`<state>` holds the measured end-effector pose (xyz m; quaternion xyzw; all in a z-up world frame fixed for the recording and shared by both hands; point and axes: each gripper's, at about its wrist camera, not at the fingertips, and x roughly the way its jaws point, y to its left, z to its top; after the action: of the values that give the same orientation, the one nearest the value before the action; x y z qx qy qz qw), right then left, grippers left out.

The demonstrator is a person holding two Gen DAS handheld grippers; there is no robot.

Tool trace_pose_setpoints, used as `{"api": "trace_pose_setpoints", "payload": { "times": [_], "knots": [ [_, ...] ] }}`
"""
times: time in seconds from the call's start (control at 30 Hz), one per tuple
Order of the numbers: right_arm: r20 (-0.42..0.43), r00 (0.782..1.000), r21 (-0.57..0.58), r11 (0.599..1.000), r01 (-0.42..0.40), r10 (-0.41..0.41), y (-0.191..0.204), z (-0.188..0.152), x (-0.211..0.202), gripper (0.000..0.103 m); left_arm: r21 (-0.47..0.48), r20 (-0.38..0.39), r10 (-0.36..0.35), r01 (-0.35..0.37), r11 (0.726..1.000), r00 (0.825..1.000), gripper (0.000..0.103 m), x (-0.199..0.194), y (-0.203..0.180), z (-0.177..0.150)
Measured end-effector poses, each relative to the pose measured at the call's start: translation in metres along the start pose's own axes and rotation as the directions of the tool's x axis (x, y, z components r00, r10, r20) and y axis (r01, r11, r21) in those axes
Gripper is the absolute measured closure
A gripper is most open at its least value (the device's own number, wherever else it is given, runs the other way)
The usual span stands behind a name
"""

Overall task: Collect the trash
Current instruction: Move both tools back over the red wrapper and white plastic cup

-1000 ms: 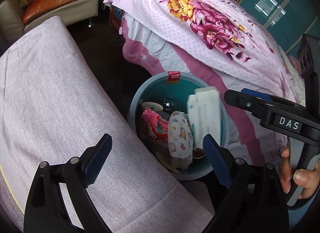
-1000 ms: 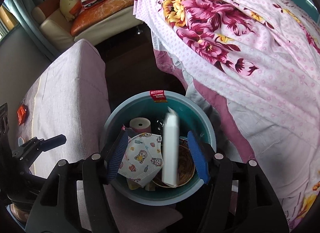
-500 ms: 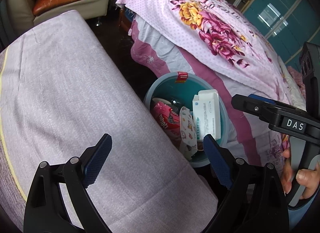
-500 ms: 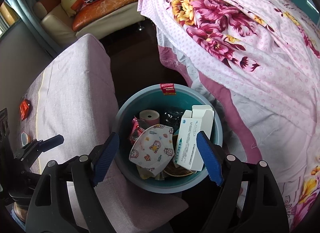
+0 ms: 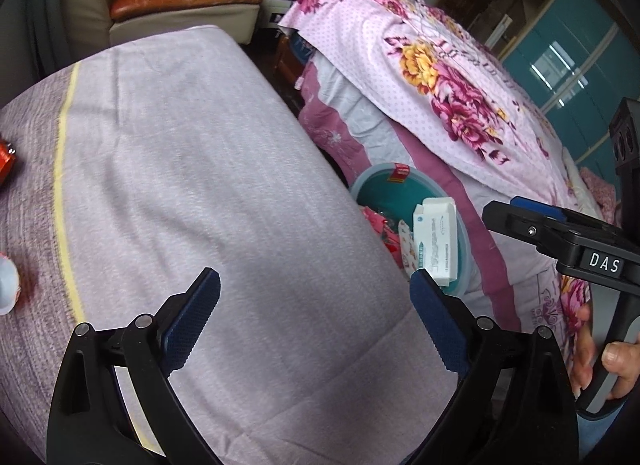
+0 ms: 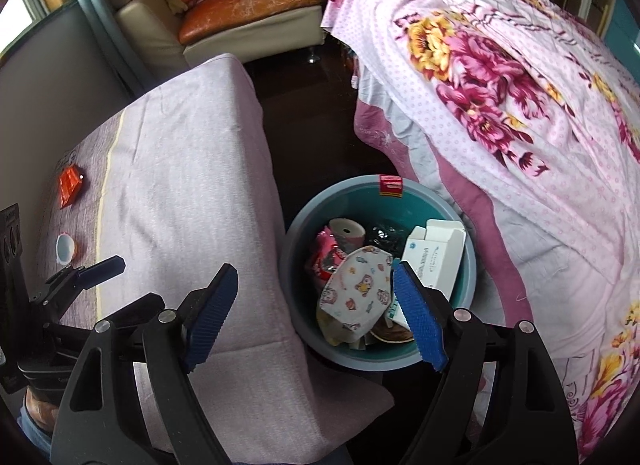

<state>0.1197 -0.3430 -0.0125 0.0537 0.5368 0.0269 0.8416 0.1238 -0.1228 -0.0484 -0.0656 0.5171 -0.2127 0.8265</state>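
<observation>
Right now your right gripper [image 6: 320, 313] hangs above the near edge of the teal bin [image 6: 460, 221], jaws spread wide with nothing between the blue pads. Your left gripper [image 5: 316, 321] is also spread and empty, over the pale lilac cloth-covered surface [image 5: 192, 169].

Trash already in the bin: a white carton [image 6: 436, 257] leaning against the right inner wall, a cartoon-print face mask [image 6: 356, 293] on top of the pile, a paper roll [image 6: 348, 231], and a pink-red wrapper [image 6: 326, 257] at the left side. The bin sits on the dark floor between the covered surface and the bed with the floral bedspread [image 6: 500, 65].

Trash not yet collected: an orange wrapper [image 6: 70, 185] and a small white cup [image 6: 65, 248], both on the far left part of the covered surface, near each other but apart, well away from the bin. Your hand [image 5: 608, 361] on the right gripper's handle shows in the left wrist view.
</observation>
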Motion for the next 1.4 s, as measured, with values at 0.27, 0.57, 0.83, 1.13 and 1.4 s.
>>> {"api": "trace_pose_setpoints", "payload": {
  "times": [0.27,0.57,0.83,1.13,1.4],
  "knots": [
    [-0.025,0.999,-0.087,0.996,-0.035,0.033,0.060,0.006,0.005,0.027,-0.086,0.043,0.038,-0.034,0.996,0.998,0.007,-0.033,0.053,-0.016],
    [-0.067,0.995,-0.213,0.973,-0.090,0.078,0.152,0.009,0.018,0.027,-0.207,0.099,0.093,-0.071,0.976,0.991,0.004,-0.078,0.127,-0.039],
    [-0.125,0.985,-0.297,0.943,-0.150,0.117,0.226,0.011,0.035,0.027,-0.292,0.120,0.208,-0.166,0.942,0.971,0.004,-0.120,0.207,-0.064],
    [-0.207,0.963,-0.374,0.895,-0.243,0.175,0.304,0.007,0.067,0.027,-0.421,0.103,0.291,-0.223,0.879,0.951,0.004,-0.144,0.285,-0.088],
    [-0.249,0.950,-0.442,0.851,-0.283,0.187,0.358,0.002,0.106,0.054,-0.444,0.080,0.309,-0.244,0.862,0.948,0.004,-0.141,0.313,-0.089]
  ]
}}
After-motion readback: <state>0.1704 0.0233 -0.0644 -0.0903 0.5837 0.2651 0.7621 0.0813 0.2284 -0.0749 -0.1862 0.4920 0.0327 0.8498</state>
